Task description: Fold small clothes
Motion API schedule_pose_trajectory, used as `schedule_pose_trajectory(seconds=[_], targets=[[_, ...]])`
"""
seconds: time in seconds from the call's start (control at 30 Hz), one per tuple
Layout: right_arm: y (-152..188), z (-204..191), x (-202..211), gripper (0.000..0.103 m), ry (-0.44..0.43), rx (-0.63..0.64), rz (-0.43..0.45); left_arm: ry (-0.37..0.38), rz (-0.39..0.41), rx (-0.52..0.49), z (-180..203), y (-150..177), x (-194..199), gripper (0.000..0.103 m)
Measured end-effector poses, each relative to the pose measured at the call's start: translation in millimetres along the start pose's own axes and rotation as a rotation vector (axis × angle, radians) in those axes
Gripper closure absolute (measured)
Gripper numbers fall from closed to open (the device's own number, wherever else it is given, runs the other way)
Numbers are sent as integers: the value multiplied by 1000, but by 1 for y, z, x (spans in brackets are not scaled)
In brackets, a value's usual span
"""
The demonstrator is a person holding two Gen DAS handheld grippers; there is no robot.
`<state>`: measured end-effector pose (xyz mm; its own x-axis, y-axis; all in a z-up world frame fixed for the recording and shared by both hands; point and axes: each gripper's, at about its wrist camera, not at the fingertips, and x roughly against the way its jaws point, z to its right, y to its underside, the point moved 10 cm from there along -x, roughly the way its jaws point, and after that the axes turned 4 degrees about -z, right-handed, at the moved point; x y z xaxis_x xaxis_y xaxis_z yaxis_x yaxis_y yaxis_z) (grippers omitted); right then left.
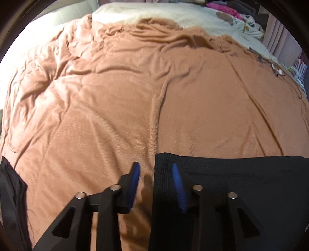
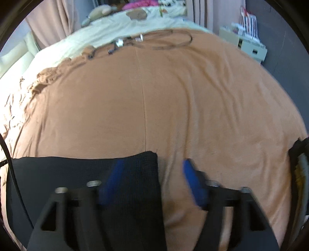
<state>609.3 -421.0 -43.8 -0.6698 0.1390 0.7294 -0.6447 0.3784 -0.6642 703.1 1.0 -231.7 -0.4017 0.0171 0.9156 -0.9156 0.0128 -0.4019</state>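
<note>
1. One wide tan blanket (image 1: 135, 96), soft and finely ribbed, spread across the bed; rumpled into deep folds toward the left in the left wrist view, smoother with long straight creases in the right wrist view (image 2: 173, 106).
2. Beyond it, a pale cream bed cover (image 1: 154, 13), fluffy in texture, with pink and patterned fabric heaped at the far end.
3. Lying flat on the near part of the blanket, a black knit garment (image 1: 241, 183), rectangular, with straight edges and a squared corner; ribbed weave visible along its left border, and again at its right corner (image 2: 143, 173).
4. Straddling the garment's left edge, the left gripper (image 1: 156, 171): black angular frame, blue tapered fingers (image 1: 135, 181) parted wide, one over bare blanket, the other over the black knit, nothing pinched between them.
5. Straddling the right edge, the right gripper (image 2: 152, 168): same blue fingers (image 2: 191, 179), spread wide, blurred, clasping nothing.
6. Far off on the blanket's edge, a thin looped cable (image 2: 166, 40) with small metal plugs.
</note>
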Motion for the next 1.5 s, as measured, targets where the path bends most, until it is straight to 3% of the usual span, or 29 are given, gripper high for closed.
schedule_pose_trajectory(seconds=[0.37, 0.67, 0.87, 1.07, 1.5], targets=[[62, -15, 60, 35, -53, 143, -31, 97, 17, -15, 19, 46, 49, 62], [108, -4, 101, 35, -112, 57, -53, 150, 38, -50, 33, 93, 87, 62], [138, 2, 112, 35, -107, 71, -58, 163, 39, -48, 33, 130, 103, 62], [163, -17, 124, 35, -130, 143, -35, 165, 36, -57, 37, 166, 108, 62], [212, -17, 99, 39, -81, 187, -110, 157, -24, -29, 28, 238, 86, 62]])
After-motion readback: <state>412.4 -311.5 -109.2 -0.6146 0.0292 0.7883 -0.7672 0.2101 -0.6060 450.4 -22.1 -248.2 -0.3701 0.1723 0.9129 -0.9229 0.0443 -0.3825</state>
